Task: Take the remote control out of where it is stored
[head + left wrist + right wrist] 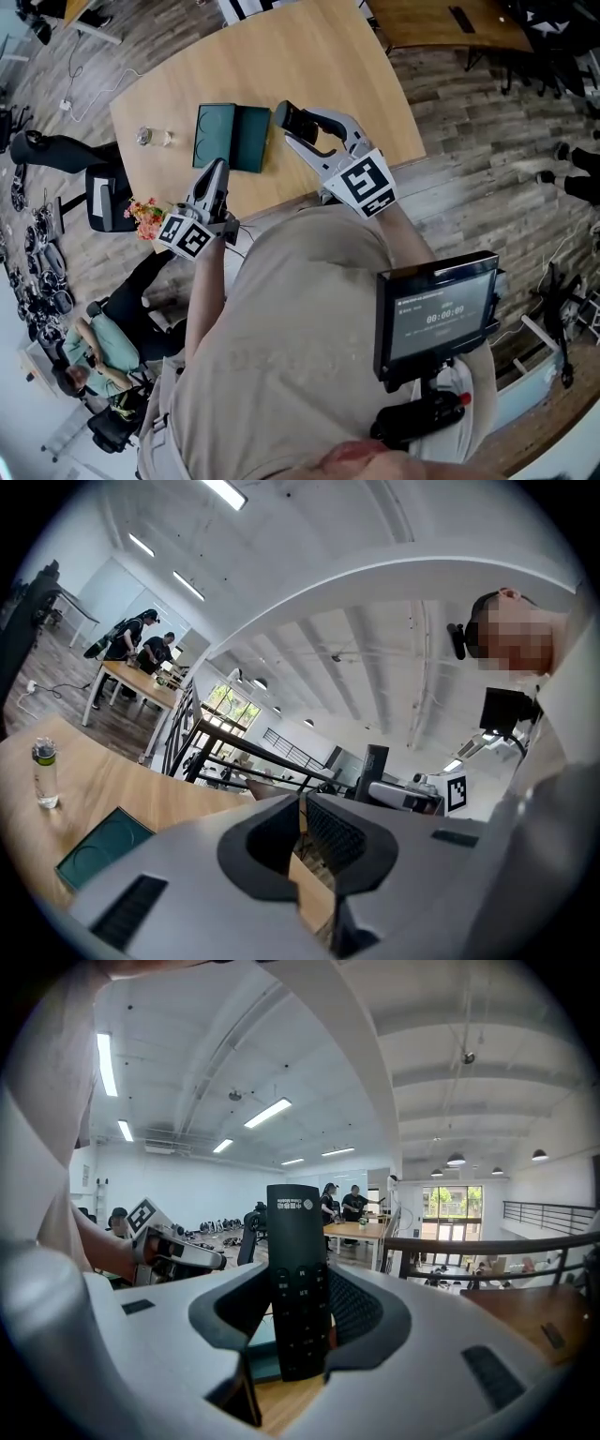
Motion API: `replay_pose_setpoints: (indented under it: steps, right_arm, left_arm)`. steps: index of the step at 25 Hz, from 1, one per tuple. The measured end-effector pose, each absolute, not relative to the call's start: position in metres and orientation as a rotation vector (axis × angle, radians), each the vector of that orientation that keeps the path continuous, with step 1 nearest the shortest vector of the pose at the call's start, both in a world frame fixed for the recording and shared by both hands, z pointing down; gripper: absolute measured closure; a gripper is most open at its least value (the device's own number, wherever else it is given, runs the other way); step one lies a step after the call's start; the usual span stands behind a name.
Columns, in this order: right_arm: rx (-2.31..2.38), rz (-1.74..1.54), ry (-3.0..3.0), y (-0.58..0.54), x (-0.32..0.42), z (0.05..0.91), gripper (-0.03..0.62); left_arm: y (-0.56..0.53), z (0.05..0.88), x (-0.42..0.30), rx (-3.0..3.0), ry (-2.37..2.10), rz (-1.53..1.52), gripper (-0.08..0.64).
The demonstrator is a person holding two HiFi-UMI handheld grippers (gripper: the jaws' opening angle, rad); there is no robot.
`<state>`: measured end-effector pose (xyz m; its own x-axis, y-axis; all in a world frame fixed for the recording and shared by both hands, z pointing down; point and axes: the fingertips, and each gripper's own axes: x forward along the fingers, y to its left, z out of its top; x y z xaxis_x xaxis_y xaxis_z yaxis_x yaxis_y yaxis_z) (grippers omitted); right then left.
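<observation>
A black remote control [298, 1279] stands upright between the pads of my right gripper [300, 1321], which is shut on it. In the head view that gripper [289, 120] holds the remote [284, 113] above the wooden table [356, 84], just right of an open dark green case [232, 136]. The case lies flat with both halves showing and looks empty. My left gripper [217, 172] hovers at the table's near edge, below the case, and points toward it. Its jaws [302, 841] are together with nothing between them. The case [101, 846] shows at the lower left of the left gripper view.
A small clear bottle [150, 137] stands on the table left of the case. Off the table's left edge are a bunch of flowers [145, 216], a black chair [103, 197] and a seated person [94, 347]. A black screen device [436, 314] hangs at my chest.
</observation>
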<state>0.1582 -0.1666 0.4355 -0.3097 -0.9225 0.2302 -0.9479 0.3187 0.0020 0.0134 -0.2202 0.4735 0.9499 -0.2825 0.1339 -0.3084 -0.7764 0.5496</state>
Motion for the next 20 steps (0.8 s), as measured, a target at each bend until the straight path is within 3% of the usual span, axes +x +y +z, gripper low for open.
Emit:
replay_pose_setpoints:
  steps: [10, 20]
  right_arm:
    - [1.719, 0.269, -2.369, -0.153, 0.251, 0.457, 0.402]
    - [1.628, 0.374, -2.338, -0.179, 0.268, 0.508, 0.402]
  left_arm:
    - [-0.205, 0.483, 0.087, 2.467, -0.483, 0.024, 0.554]
    - [-0.214, 0.509, 0.090, 2.408, -0.536, 0.055, 0.554]
